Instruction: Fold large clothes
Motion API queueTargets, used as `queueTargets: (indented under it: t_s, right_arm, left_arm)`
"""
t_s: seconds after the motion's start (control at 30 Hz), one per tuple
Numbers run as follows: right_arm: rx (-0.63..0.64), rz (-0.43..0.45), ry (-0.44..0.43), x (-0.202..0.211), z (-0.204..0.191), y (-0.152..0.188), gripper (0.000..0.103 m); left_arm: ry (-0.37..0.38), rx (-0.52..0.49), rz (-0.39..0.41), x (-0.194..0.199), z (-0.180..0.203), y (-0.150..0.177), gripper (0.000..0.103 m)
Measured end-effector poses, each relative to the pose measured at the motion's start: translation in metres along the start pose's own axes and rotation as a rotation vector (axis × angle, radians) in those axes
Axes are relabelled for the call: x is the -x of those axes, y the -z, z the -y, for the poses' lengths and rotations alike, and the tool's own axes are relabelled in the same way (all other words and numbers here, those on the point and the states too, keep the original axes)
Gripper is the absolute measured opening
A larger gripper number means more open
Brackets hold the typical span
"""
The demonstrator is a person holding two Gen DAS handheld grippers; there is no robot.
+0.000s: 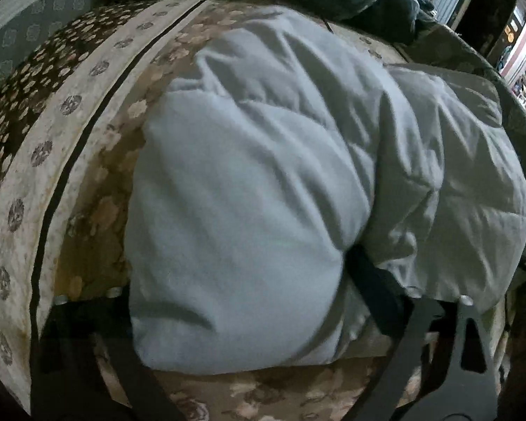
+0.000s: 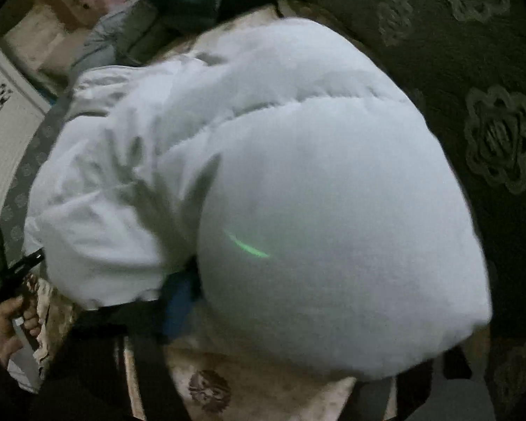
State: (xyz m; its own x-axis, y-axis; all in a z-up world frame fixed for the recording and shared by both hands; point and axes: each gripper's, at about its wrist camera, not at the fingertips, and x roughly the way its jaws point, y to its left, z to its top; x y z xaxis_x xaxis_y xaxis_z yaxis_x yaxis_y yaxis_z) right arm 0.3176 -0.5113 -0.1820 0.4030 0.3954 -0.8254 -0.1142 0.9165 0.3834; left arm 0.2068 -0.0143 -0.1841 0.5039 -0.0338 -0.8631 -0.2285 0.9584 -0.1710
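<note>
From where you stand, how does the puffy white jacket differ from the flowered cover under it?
The white jacket is plain, with no print; the flowered cover bears brown and beige blossoms and dark stripes. The jacket is puffed, quilted and bunched into a rounded heap; the cover lies spread out flat beneath it. Both are soft cloth.

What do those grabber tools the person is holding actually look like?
Each is a black two-finger tool. The left gripper has flat black fingers, a cut-out side plate and small silver screw heads. The right gripper is black with a blue finger pad. No sleeves show.
</note>
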Motion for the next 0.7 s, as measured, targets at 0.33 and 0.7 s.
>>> queueTargets:
  t_s: [0.33, 0.7]
  right_arm:
    - [0.032, 0.069, -0.004, 0.042, -0.021, 0.007, 0.029]
    - [0.004, 0.031, -0.047, 0.111, -0.011, 0.072, 0.032]
  left_arm:
    - [0.044, -0.017, 0.050, 0.054, 0.011, -0.007, 0.028]
    - [0.065, -0.125, 0.019, 0.126, 0.021, 0.061, 0.029]
